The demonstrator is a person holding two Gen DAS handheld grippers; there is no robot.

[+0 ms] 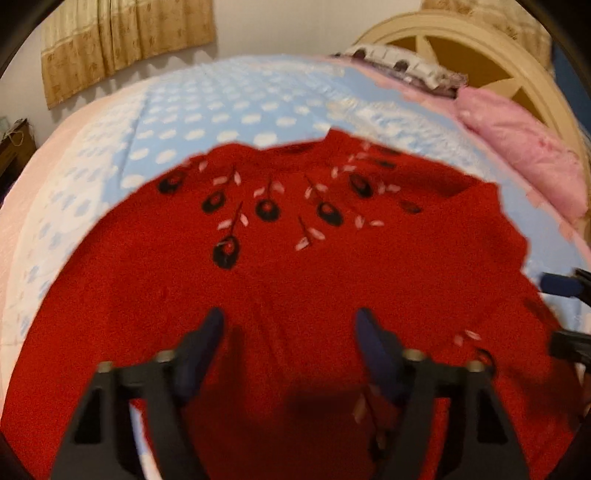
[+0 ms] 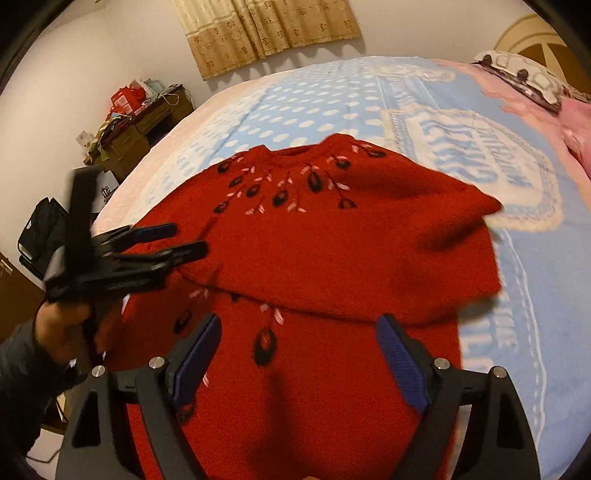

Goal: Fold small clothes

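A red knitted sweater (image 1: pixel 295 266) with black and pink flower embroidery lies on the bed, its collar at the far side. In the right wrist view the sweater (image 2: pixel 332 240) has one layer folded over another, with a fold edge running across its middle. My left gripper (image 1: pixel 290 332) is open and empty just above the sweater's near part. It also shows in the right wrist view (image 2: pixel 188 242) at the sweater's left edge, jaws apart. My right gripper (image 2: pixel 299 343) is open and empty above the lower layer. Its fingertips (image 1: pixel 561 284) show at the right edge of the left wrist view.
The bed carries a light blue blanket (image 2: pixel 369 96) with white dots and lettering. Pink pillows (image 1: pixel 517 147) and a cream headboard (image 1: pixel 480 55) stand at the far right. A cluttered wooden desk (image 2: pixel 140 122) and a black bag (image 2: pixel 40 229) stand left of the bed. Curtains (image 2: pixel 266 29) hang behind.
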